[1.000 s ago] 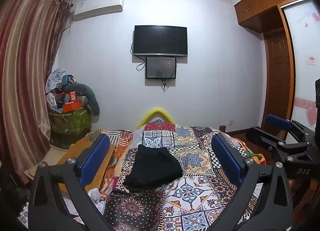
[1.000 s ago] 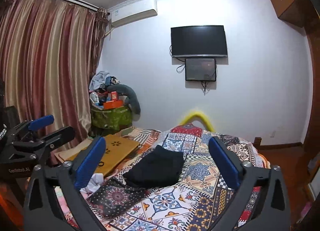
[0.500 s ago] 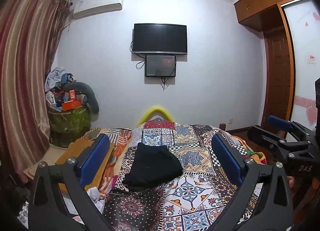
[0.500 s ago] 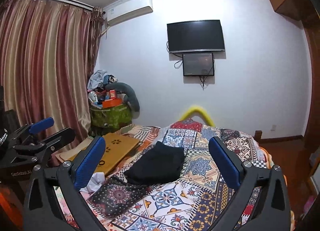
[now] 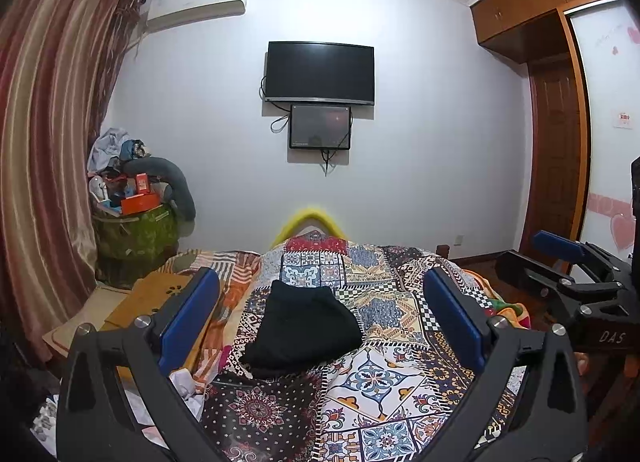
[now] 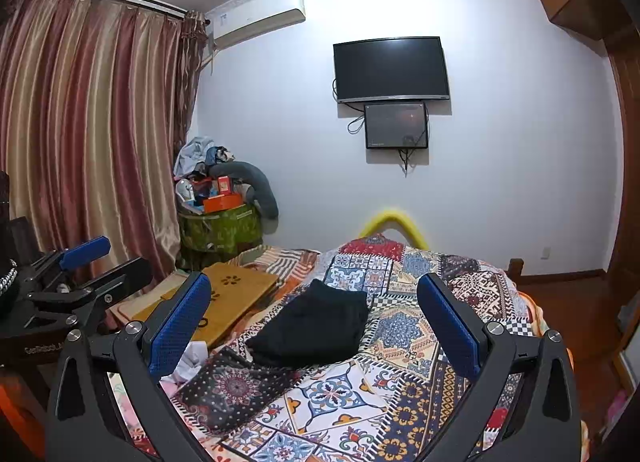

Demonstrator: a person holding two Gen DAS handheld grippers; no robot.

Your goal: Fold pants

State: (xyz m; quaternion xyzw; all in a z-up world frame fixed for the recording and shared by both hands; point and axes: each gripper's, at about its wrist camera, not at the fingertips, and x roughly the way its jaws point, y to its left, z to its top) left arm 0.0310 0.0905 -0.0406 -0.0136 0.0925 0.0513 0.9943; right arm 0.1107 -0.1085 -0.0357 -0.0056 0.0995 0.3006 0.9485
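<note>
The black pants (image 5: 304,326) lie folded into a compact rectangle on the patchwork bedspread (image 5: 400,374); they also show in the right wrist view (image 6: 316,328). My left gripper (image 5: 320,316) is open and empty, held back from and above the pants. My right gripper (image 6: 314,320) is open and empty too, also apart from the pants. The right gripper shows at the right edge of the left wrist view (image 5: 568,266), and the left gripper at the left edge of the right wrist view (image 6: 80,266).
A wooden lap desk (image 6: 224,298) lies on the bed's left side with white cloth (image 6: 188,358) beside it. A cluttered green bin (image 6: 220,225) stands by the curtain (image 6: 80,133). A TV (image 6: 390,67) hangs on the far wall. A door (image 5: 556,157) is at right.
Both grippers have tilted and drifted slightly, staying open and empty. The folded pants have not moved.
</note>
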